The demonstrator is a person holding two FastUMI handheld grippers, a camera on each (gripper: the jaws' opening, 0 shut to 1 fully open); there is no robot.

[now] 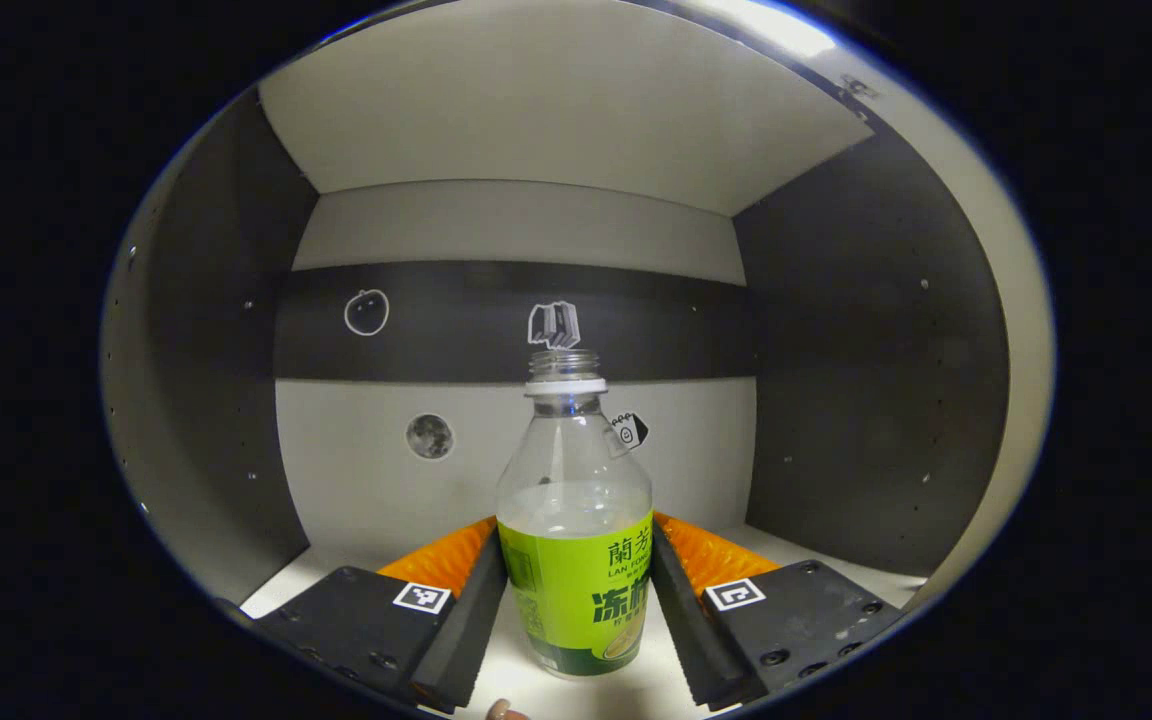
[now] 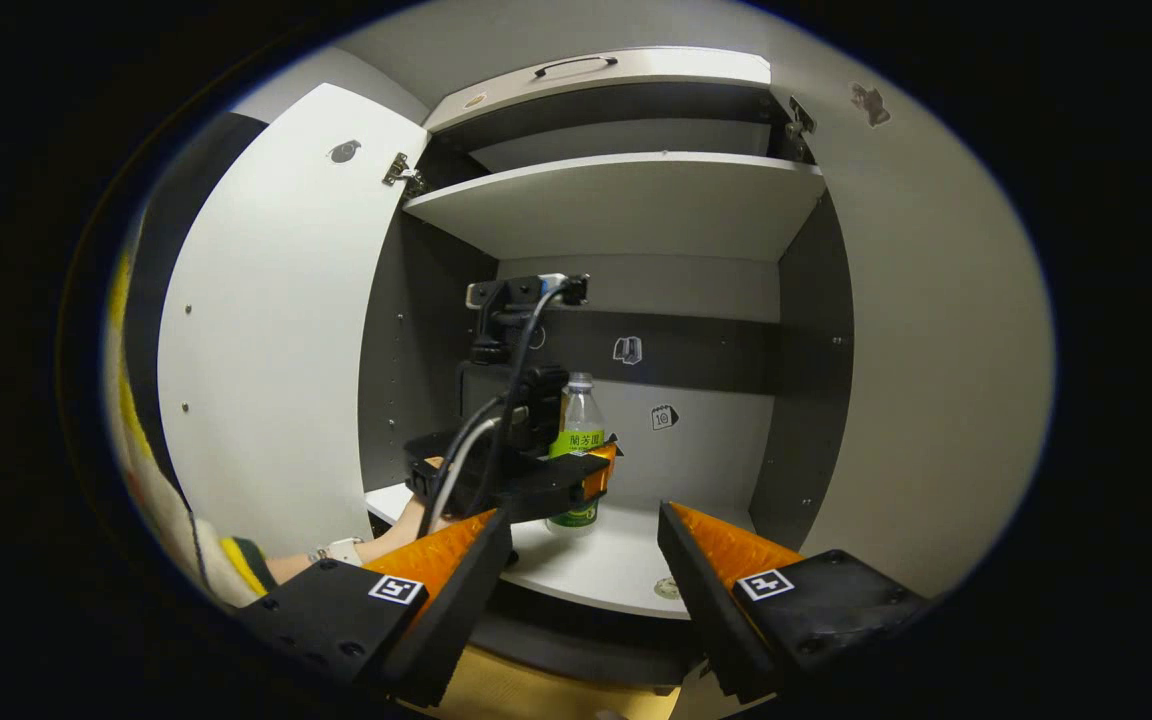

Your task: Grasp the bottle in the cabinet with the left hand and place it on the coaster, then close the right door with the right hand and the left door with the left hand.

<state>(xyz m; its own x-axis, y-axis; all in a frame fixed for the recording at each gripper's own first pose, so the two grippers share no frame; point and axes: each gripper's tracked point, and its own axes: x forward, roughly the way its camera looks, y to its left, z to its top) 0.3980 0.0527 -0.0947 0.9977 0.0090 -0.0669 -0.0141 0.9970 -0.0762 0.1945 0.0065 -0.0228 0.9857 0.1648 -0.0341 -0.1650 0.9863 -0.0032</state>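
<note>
The bottle (image 1: 576, 520) was seen standing upright on the cabinet shelf (image 1: 636, 690), its long axis vertical, directly between the two fingers of the left gripper (image 1: 576, 610). The fingers were set close against the labelled sides; whether both pressed on it could not be told. In the right gripper view the bottle (image 2: 579, 440) was seen well beyond the right gripper (image 2: 584, 570), whose fingers were spread wide and held nothing. The left hand was judged the nearer, so a lift straight out was called for.
</note>
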